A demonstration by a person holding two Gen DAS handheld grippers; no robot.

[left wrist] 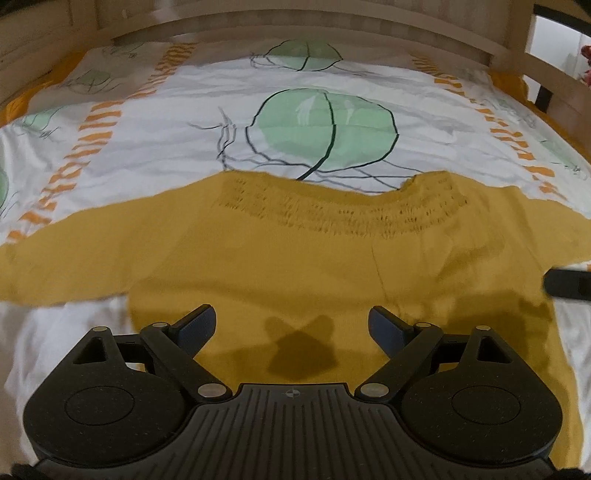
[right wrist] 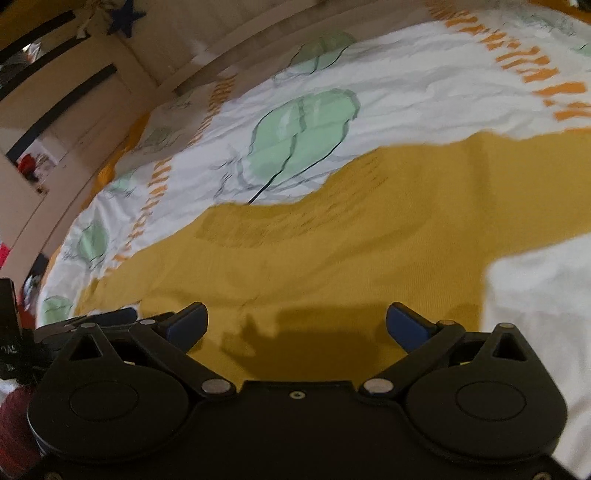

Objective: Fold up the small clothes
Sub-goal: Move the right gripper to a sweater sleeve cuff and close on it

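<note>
One mustard sweater (left wrist: 295,266) on bedsheet (left wrist: 184,147)

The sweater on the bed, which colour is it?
The sweater is mustard yellow, with a band of small knitted holes below the neckline. The left wrist view shows it best.

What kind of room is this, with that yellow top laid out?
Most likely a bedroom: the yellow sweater lies spread on a bed's leaf-print duvet cover, with a wooden bed rail behind it.
</note>
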